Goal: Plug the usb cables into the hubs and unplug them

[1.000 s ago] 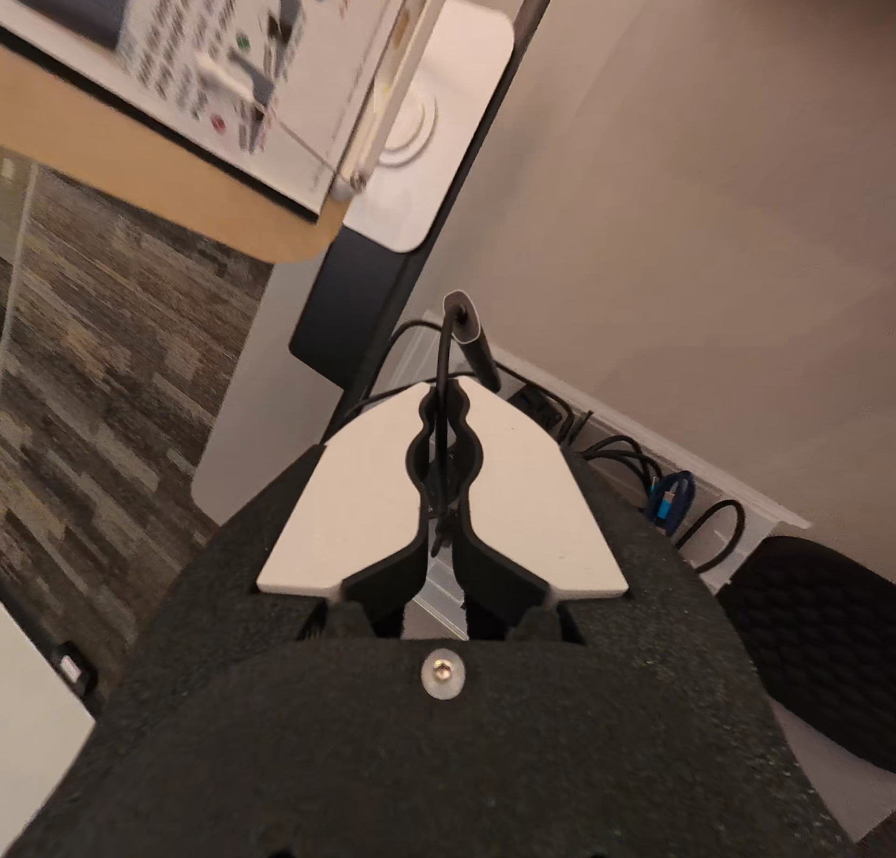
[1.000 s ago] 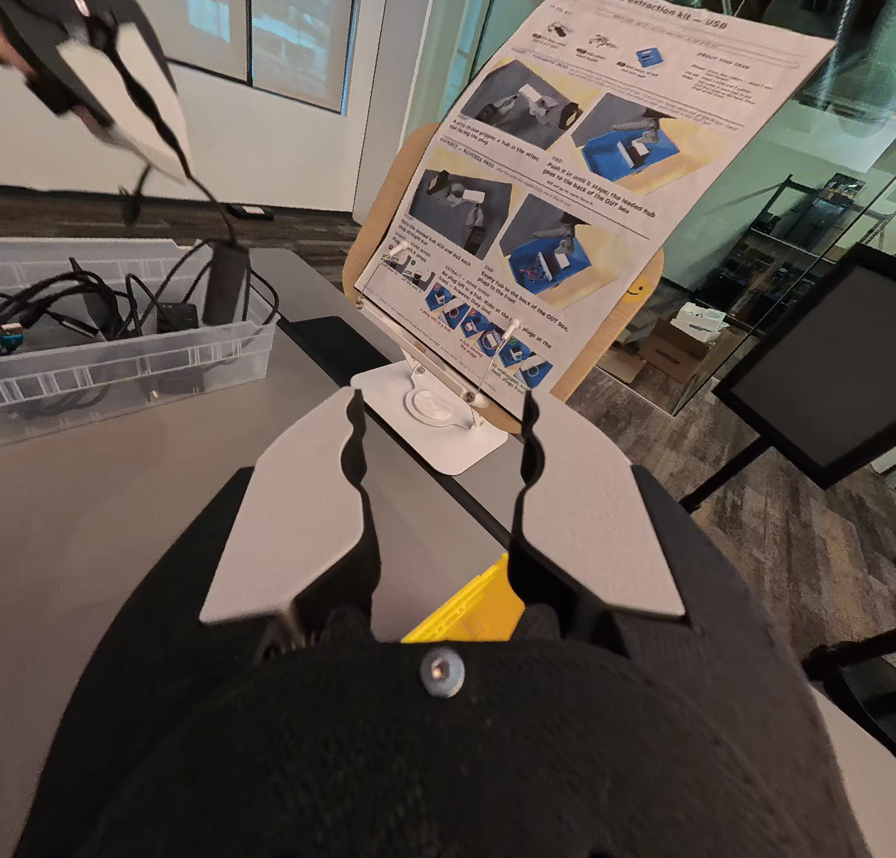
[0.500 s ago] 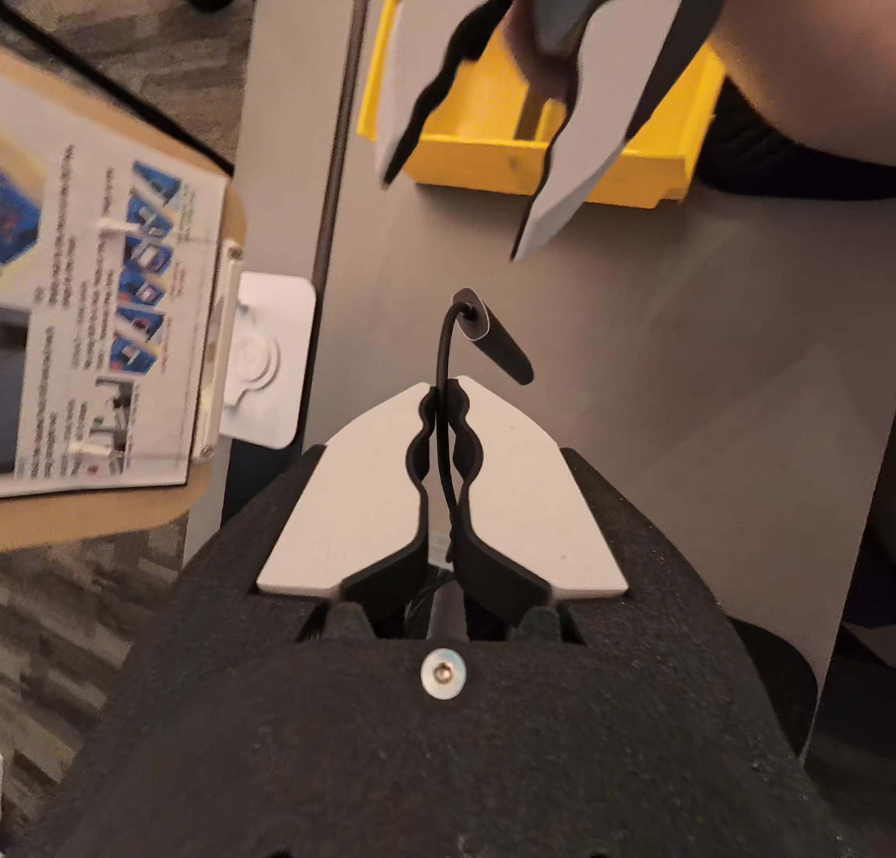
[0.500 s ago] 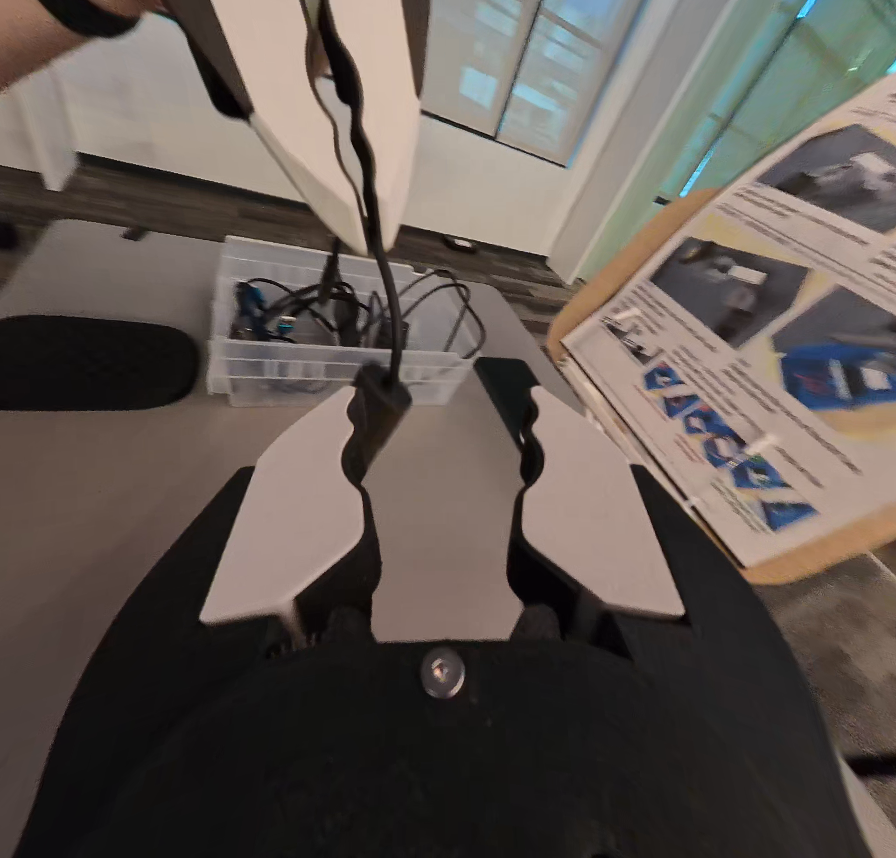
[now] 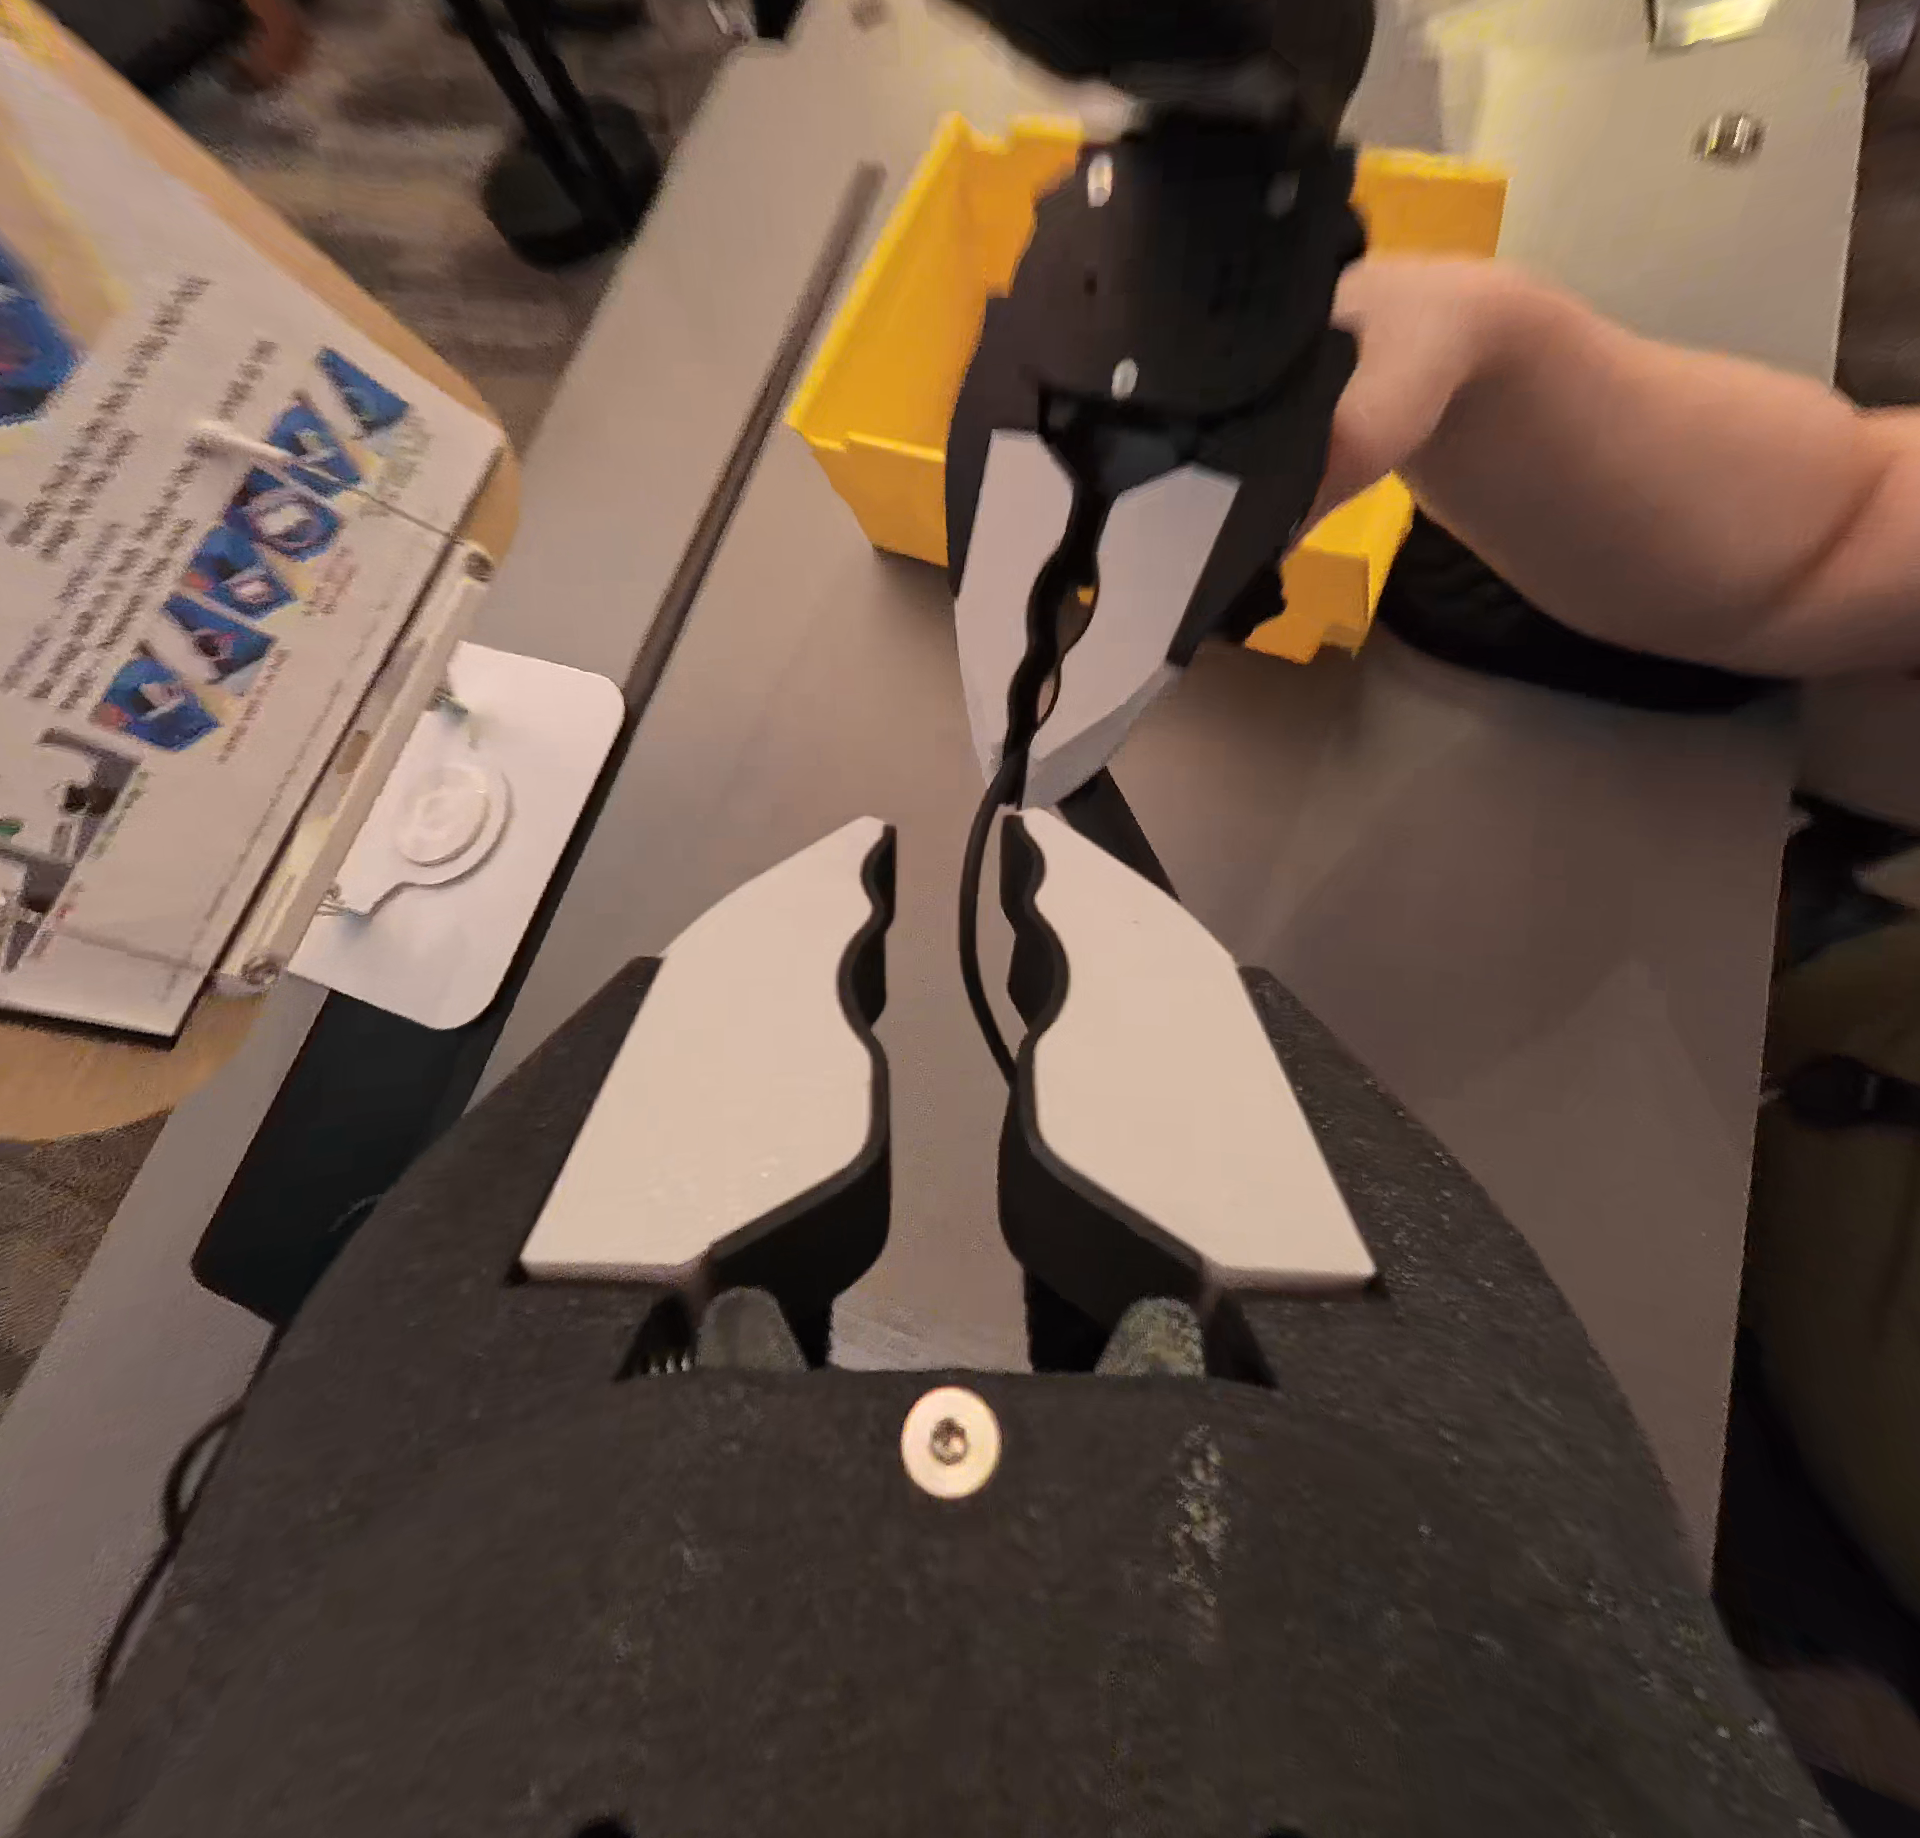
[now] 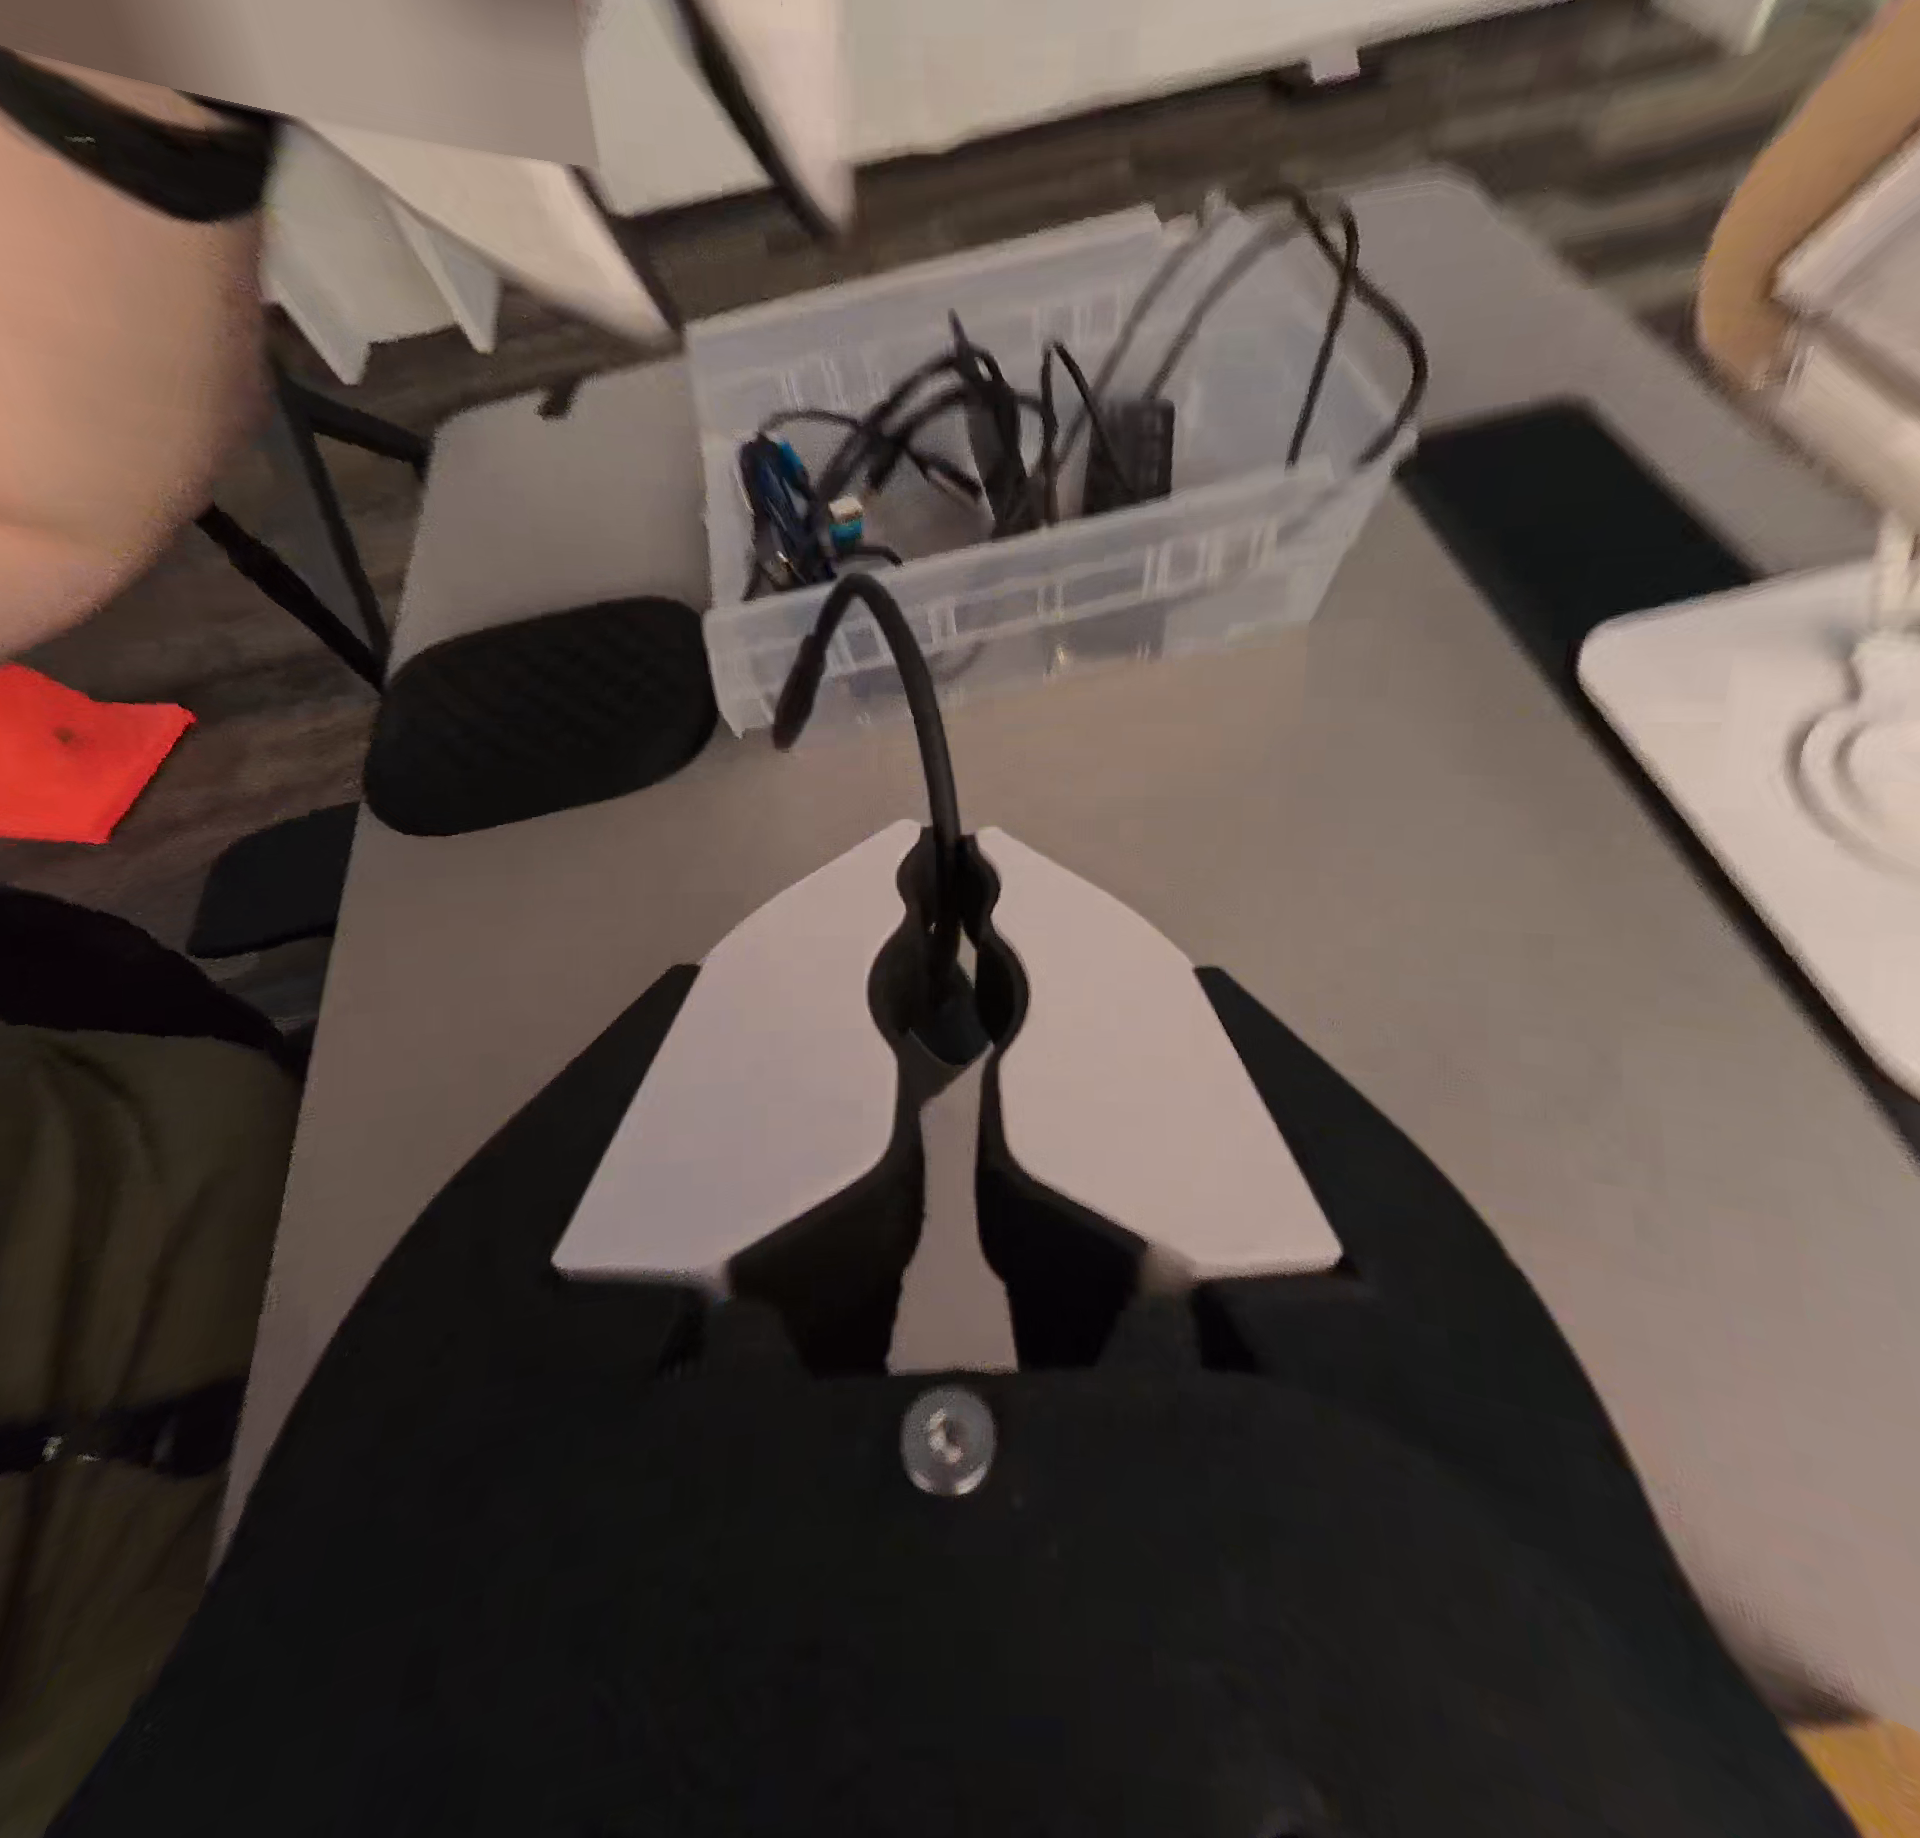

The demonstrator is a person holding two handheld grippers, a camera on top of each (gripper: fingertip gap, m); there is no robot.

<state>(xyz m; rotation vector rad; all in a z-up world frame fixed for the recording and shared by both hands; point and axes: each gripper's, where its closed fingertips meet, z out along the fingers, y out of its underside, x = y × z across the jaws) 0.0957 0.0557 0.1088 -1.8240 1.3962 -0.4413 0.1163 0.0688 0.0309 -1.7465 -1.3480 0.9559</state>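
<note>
Two grippers meet over the grey table (image 5: 1403, 957): my right gripper (image 6: 951, 838) is clamped on a thin black USB cable (image 6: 914, 687), whose free end arcs up ahead of its fingertips, while my left gripper (image 5: 940, 838) stands parted around the same cable. Behind sit a clear plastic bin of cables (image 6: 1195, 562) and a yellow bin (image 5: 904, 334).

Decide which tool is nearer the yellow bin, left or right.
Right. The right tool, shut on a black cable, hangs just in front of the yellow bin; the left tool, open, sits farther back over the grey table.
</note>
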